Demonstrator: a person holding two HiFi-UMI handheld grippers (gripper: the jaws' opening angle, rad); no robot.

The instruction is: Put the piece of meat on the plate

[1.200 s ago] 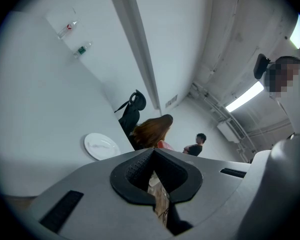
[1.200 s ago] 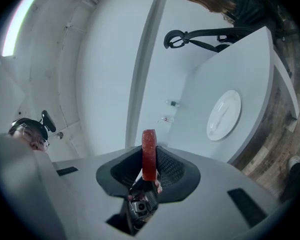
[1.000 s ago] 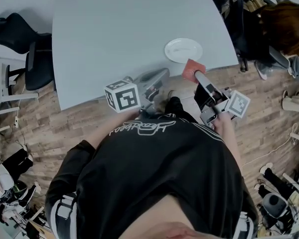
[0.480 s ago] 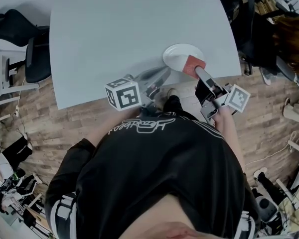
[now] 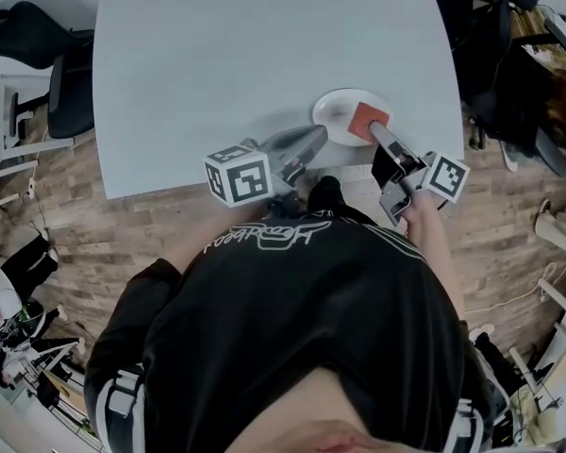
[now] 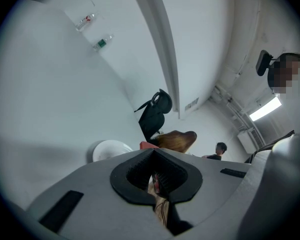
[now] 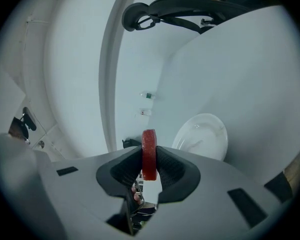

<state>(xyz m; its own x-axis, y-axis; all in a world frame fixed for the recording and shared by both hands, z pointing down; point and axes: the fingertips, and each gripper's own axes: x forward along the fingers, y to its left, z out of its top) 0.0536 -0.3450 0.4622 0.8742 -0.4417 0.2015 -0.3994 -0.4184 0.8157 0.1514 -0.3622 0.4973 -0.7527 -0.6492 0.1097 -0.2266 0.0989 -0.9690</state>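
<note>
The plate [image 5: 335, 109] sits on the table [image 5: 217, 55] near its front edge, toward the right. The piece of meat [image 5: 368, 118] is at the plate's right rim, between the right gripper's [image 5: 375, 130] jaws. The left gripper [image 5: 313, 138] is just left of the plate.

Piece of meat [image 7: 149, 154]: red.
Plate [image 5: 336, 111]: white.
Tabletop [image 5: 264, 45]: pale grey-blue, plain.
Right gripper [image 5: 374, 129]: grey body.
Fingers [image 7: 173, 170]: black, ribbed.
Cube [image 5: 447, 176]: white, black square markers.
Floor [image 5: 123, 220]: brown wood-grain.
Shirt [image 5: 283, 328]: black, white lettering.
</note>
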